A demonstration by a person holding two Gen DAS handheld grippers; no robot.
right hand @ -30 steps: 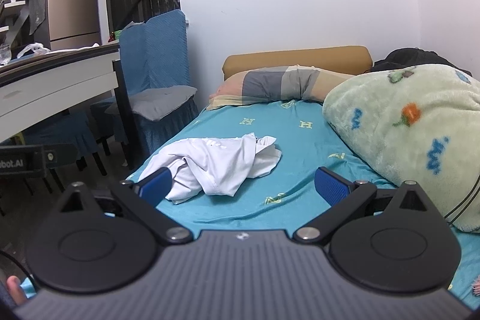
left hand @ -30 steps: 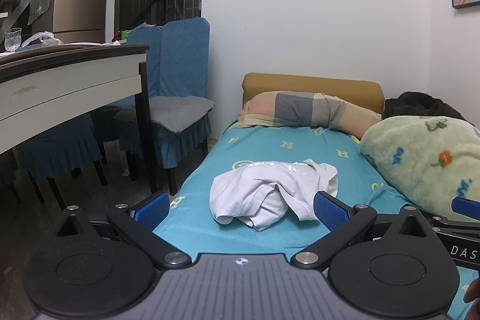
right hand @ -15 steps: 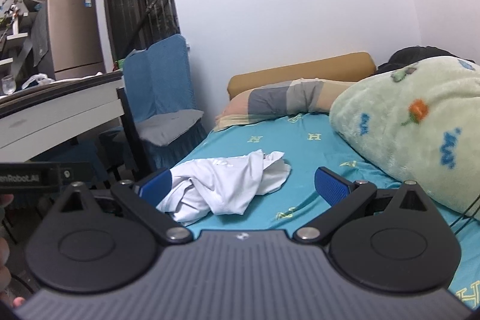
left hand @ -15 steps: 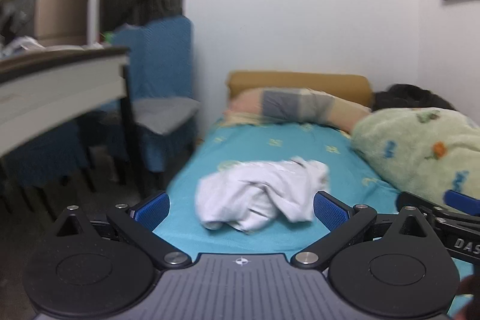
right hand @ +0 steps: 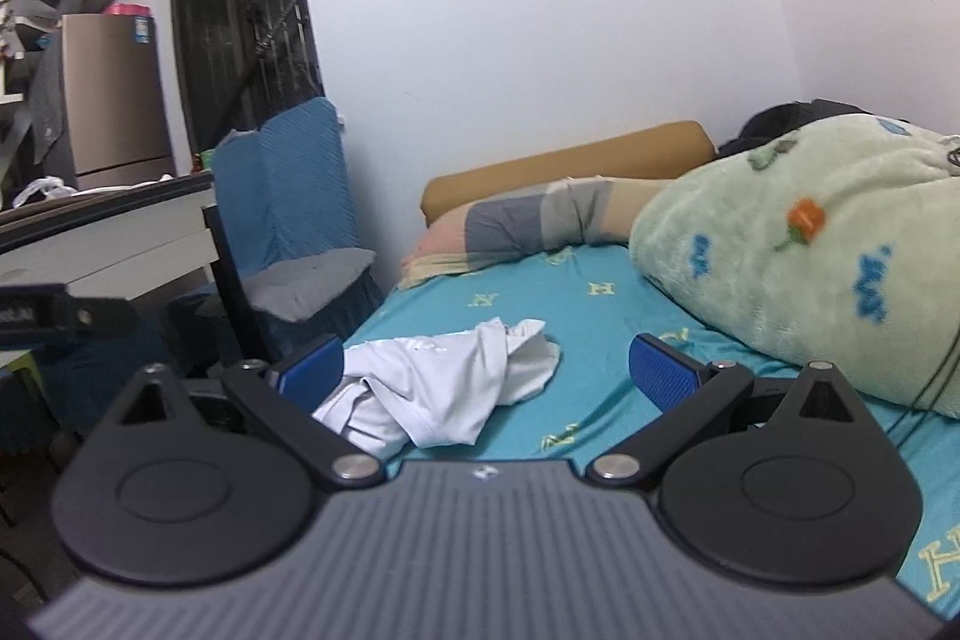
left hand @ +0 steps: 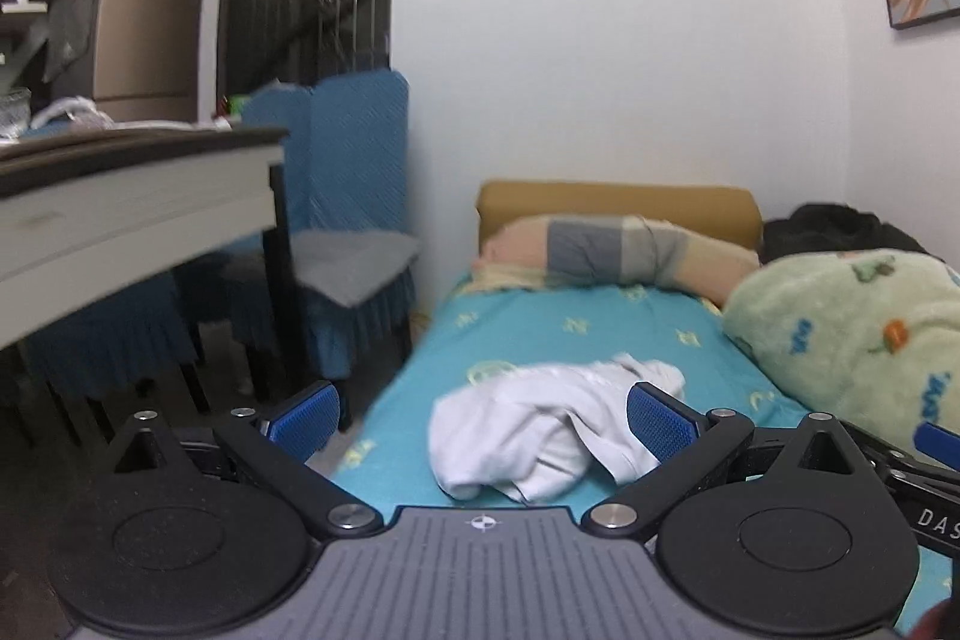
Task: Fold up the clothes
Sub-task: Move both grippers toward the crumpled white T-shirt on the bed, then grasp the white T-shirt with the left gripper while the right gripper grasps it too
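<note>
A crumpled white garment (left hand: pixel 528 424) lies in a heap on the teal bed sheet (left hand: pixel 576 334). It also shows in the right wrist view (right hand: pixel 444 382). My left gripper (left hand: pixel 480 415) is open and empty, held short of the garment at the bed's near end. My right gripper (right hand: pixel 486 370) is open and empty, also short of the garment, which lies ahead and to its left. The right gripper's blue finger (left hand: pixel 936 439) shows at the right edge of the left wrist view.
A green fleece blanket (right hand: pixel 798 244) is bunched on the bed's right side. A striped pillow (left hand: pixel 612 250) and tan headboard (left hand: pixel 618 202) are at the far end. A table (left hand: pixel 120 196) and blue-covered chairs (left hand: pixel 348 220) stand left of the bed.
Both grippers have shifted and tilted slightly; the views swing a little. The garment lies as before. Both grippers stay open and empty.
</note>
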